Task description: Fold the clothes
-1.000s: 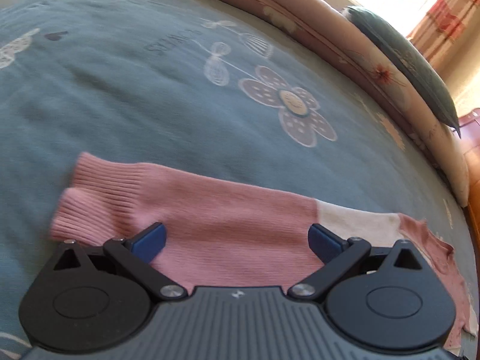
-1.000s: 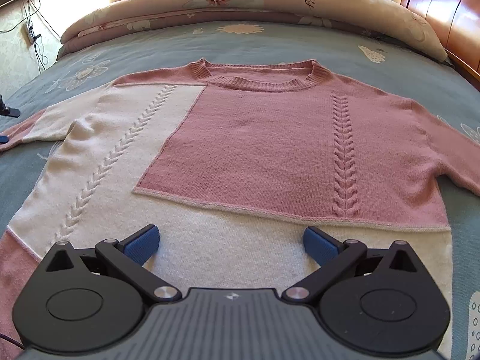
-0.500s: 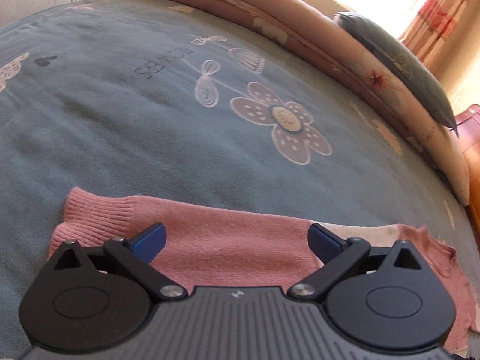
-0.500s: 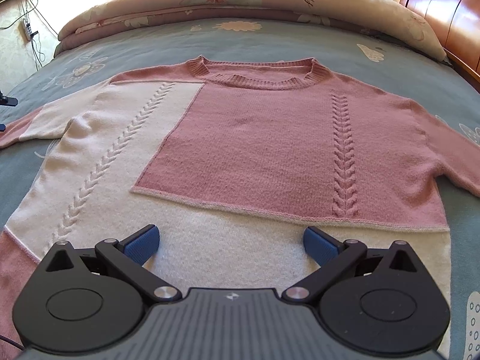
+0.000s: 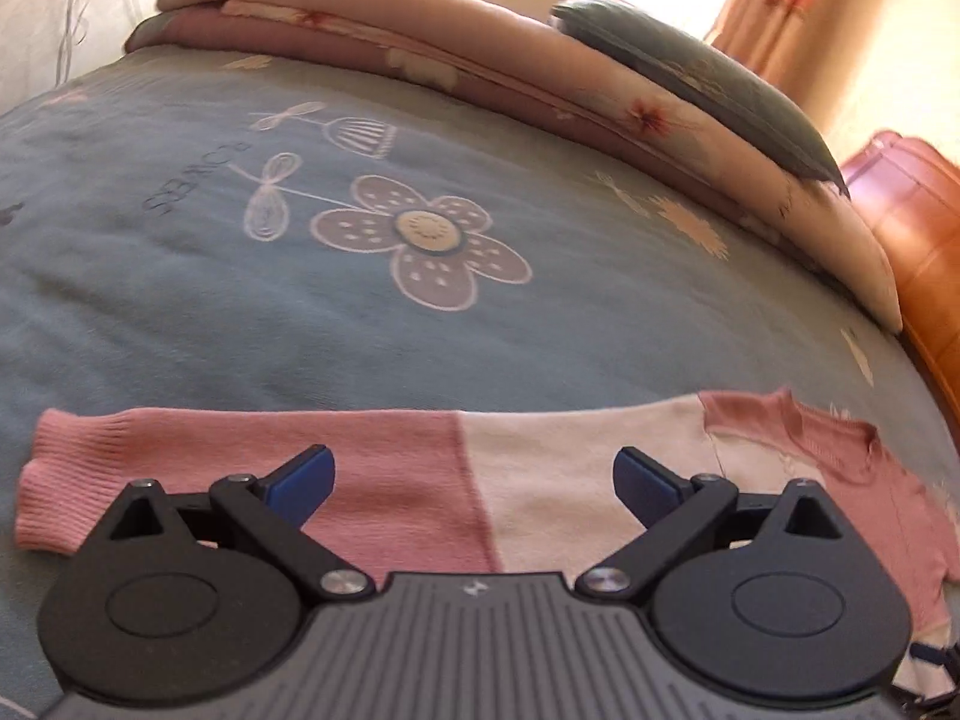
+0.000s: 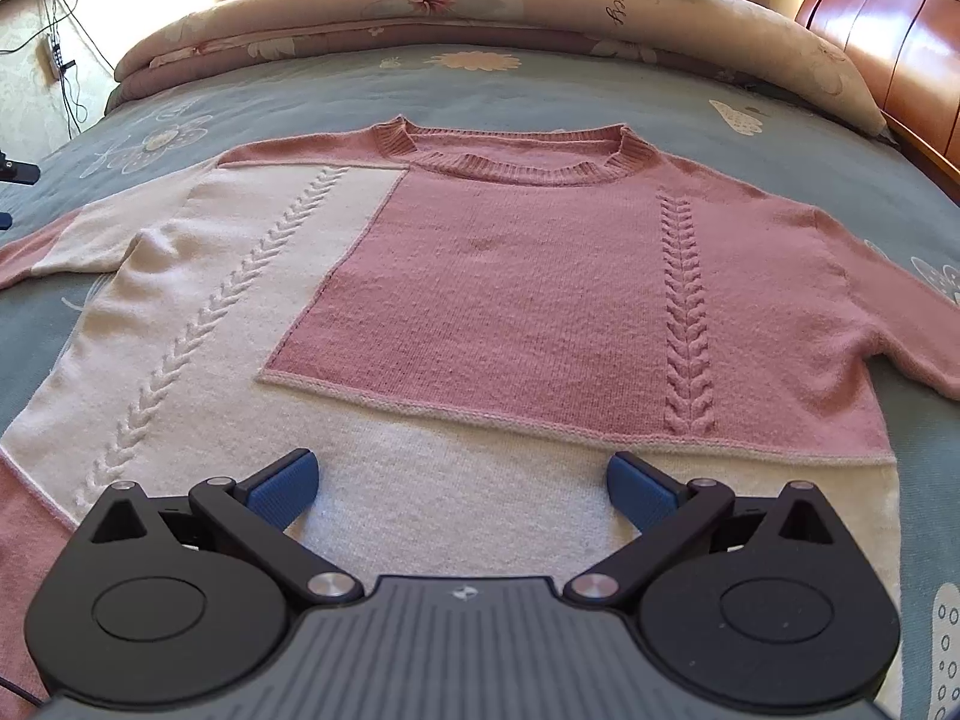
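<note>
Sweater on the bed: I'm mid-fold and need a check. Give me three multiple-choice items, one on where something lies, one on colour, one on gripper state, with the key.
1. Where does the left gripper hover?
A. over the neckline
B. over the outstretched sleeve
C. over the pillow

2. What colour is the sleeve's ribbed cuff?
A. pink
B. cream
C. blue

3. How do the right gripper's jaws stand?
A. shut on the hem
B. shut on nothing
C. open, over the cream lower panel

Key:
1 B, the sleeve runs pink then cream across the gap between the blue pads in the left wrist view.
2 A, the cuff end is pink; cream starts further along towards the shoulder.
3 C, both blue pads stand wide apart, with the sweater lying flat on the bedspread and nothing between them.
</note>
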A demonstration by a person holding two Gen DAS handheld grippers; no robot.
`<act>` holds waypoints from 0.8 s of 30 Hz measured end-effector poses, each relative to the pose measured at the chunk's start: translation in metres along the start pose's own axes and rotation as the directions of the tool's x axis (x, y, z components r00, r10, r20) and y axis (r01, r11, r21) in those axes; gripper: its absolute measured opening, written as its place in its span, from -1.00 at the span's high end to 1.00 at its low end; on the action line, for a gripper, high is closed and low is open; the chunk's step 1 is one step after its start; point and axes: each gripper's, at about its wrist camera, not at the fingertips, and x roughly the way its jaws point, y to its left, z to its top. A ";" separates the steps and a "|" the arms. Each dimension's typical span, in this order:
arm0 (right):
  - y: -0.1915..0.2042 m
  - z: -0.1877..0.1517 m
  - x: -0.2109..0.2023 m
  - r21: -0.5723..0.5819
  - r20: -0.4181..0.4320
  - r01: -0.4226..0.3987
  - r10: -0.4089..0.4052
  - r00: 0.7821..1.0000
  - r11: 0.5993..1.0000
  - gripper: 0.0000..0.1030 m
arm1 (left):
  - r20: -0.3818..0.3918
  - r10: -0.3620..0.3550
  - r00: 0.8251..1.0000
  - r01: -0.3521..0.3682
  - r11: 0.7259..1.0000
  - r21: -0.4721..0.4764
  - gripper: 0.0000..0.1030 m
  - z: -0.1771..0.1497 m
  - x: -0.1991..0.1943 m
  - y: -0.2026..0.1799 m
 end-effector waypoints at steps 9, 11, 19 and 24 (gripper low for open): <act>0.000 -0.001 0.000 -0.014 0.009 0.002 -0.002 1.000 1.000 -1.00 | -0.103 0.189 0.977 -0.174 0.976 0.133 -0.92 -0.045 0.019 -0.020; 0.000 -0.001 0.000 -0.019 0.011 -0.001 0.001 1.000 1.000 -1.00 | -0.097 0.191 0.977 -0.183 0.979 0.084 -0.92 -0.045 0.008 -0.017; -0.020 0.012 -0.037 -0.041 -0.004 -0.011 0.011 1.000 0.999 -1.00 | -0.037 0.023 0.999 -0.015 0.981 0.195 -0.92 -0.048 -0.055 -0.112; -0.053 0.000 -0.079 -0.001 0.031 0.039 -0.039 0.999 0.999 -1.00 | -0.040 -0.119 0.992 0.126 0.951 0.282 -0.93 -0.069 -0.079 -0.193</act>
